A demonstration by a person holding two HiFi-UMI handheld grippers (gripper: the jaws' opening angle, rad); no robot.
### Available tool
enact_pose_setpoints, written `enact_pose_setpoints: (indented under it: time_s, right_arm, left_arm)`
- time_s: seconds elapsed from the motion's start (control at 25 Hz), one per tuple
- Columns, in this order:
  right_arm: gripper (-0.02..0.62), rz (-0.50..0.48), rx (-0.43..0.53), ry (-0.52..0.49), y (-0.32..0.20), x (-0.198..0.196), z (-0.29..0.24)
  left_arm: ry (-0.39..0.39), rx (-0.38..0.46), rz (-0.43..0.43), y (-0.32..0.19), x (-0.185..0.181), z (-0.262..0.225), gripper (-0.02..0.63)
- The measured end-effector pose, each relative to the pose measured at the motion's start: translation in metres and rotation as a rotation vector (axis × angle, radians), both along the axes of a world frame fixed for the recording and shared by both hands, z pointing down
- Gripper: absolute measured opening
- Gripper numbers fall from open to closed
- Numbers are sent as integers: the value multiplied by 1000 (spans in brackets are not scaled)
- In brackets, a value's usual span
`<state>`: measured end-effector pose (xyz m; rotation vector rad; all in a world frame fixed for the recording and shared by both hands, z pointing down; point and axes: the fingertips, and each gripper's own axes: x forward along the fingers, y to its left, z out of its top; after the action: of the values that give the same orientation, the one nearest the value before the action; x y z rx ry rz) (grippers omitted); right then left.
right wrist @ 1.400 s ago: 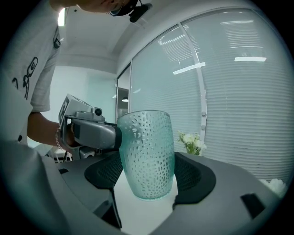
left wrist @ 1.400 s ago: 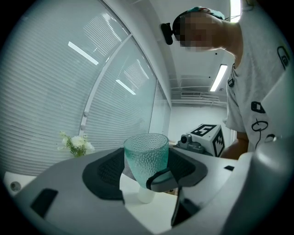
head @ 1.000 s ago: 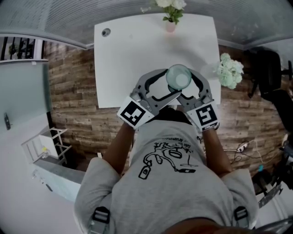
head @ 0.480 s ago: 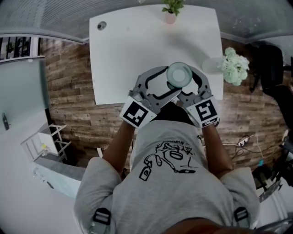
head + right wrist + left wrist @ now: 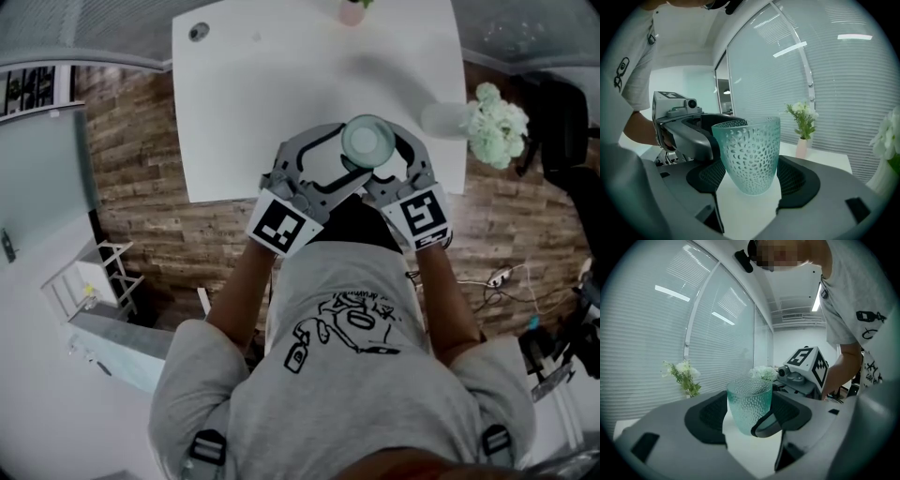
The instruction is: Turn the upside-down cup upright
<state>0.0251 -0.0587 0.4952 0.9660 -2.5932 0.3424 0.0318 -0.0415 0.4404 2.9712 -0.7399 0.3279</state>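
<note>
On the left of the head view, a wood-plank floor (image 5: 136, 159) shows beside the white tabletop (image 5: 262, 103), which has a small round hole (image 5: 198, 32) near its far left corner.

The left hand-held gripper (image 5: 351, 156) reaches in from the near edge, with its marker cube (image 5: 284, 228) close to the person's grey printed shirt (image 5: 347, 347). In the left gripper view its jaws stand apart by the width of the cup (image 5: 749, 401). The dark pads lie against the cup's two sides, so this hand-held gripper is clamped on it.

The cup is pale green dimpled glass. It is upright, with the wide rim on top and the narrow base below, and it sits over the near part of the tabletop between the two hand-held grippers. Whether its base rests on the tabletop or hangs just above it cannot be told.

The right hand-held gripper (image 5: 382, 161) faces the left one from the other side, and one of its jaw tips crosses in front of the cup's lower part in the left gripper view. In the right gripper view its jaws close on the cup's lower half, one pad on each side, so it is clamped on the cup too.

Further right, a bunch of white flowers (image 5: 497, 122) stands at the right edge of the tabletop. A small pink vase (image 5: 801, 147) with a sprig stands at the far edge.
</note>
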Motion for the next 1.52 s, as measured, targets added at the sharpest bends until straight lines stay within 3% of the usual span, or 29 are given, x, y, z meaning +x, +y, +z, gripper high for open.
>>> enact_pose_setpoints:
  time_s: [1.52]
  right_arm:
    - [347,-24,-139,65,2,-12,131]
  left_arm:
    - [-54,-99,-19,-3,-10,127,299]
